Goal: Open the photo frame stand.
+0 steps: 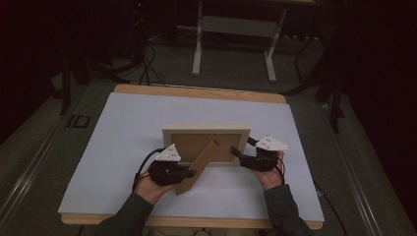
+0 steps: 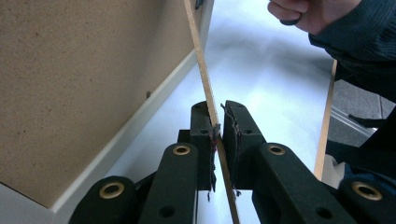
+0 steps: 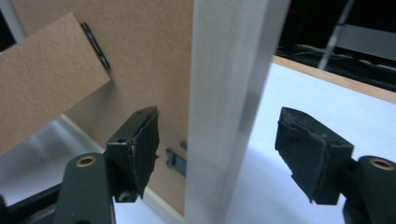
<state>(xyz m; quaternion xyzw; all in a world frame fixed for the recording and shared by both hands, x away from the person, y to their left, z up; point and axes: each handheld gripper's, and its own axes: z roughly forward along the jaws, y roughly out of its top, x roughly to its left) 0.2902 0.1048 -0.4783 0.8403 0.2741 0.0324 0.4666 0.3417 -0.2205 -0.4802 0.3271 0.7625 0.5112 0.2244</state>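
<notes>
A pale wooden picture frame (image 1: 206, 131) stands upright on the white table top (image 1: 123, 147), its brown fibreboard back (image 1: 196, 147) towards me. Its hinged stand flap (image 1: 199, 167) swings out to the near left. My left gripper (image 1: 189, 172) is shut on that thin stand flap (image 2: 205, 88), pinching it edge-on between both pads. My right gripper (image 1: 236, 156) is open around the frame's right side rail (image 3: 229, 102), one pad (image 3: 142, 144) behind the backboard side, the other pad (image 3: 308, 149) clear of the front. A small metal hinge (image 3: 95, 46) joins flap and backboard.
The table's wooden edge (image 1: 196, 92) runs along the far side. Beyond it a white metal stand (image 1: 236, 29) and cables (image 1: 147, 69) sit on dark floor. A person's other hand and sleeve (image 2: 327, 23) appear in the left gripper view.
</notes>
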